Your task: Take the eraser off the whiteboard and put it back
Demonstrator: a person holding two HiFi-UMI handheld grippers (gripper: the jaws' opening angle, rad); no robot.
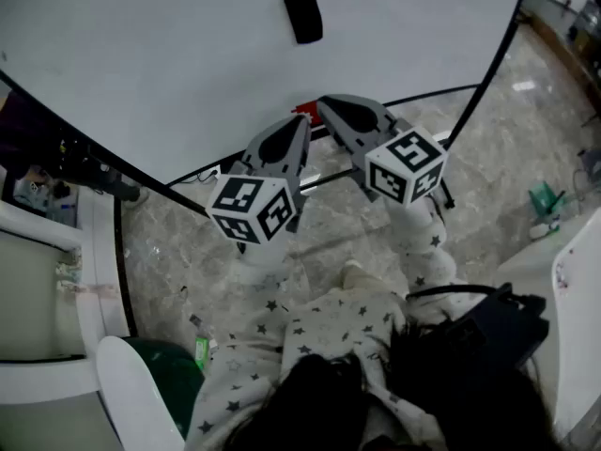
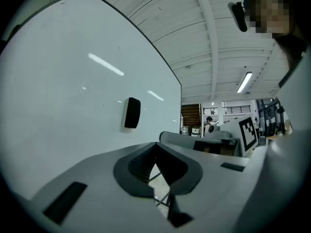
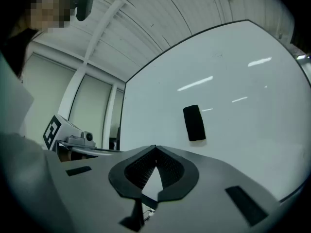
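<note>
A black eraser (image 1: 303, 17) clings to the white whiteboard (image 1: 188, 54), well above the board's lower edge. Both grippers are held side by side in front of the board and point toward it. My left gripper (image 1: 301, 122) is shut with nothing in it, and my right gripper (image 1: 325, 105) is likewise shut and empty. In the left gripper view the eraser (image 2: 131, 113) sits ahead and to the left of the closed tips (image 2: 156, 143). In the right gripper view the eraser (image 3: 194, 123) is ahead and to the right of the tips (image 3: 155, 147). Neither gripper touches the eraser.
The board's black frame and stand legs (image 1: 470, 111) run across a marble floor. A green bin (image 1: 174, 369) stands at the lower left, a black bag (image 1: 488, 332) at the lower right, and a white table edge (image 1: 573, 280) at the far right. A small red part (image 1: 302, 111) shows below the board.
</note>
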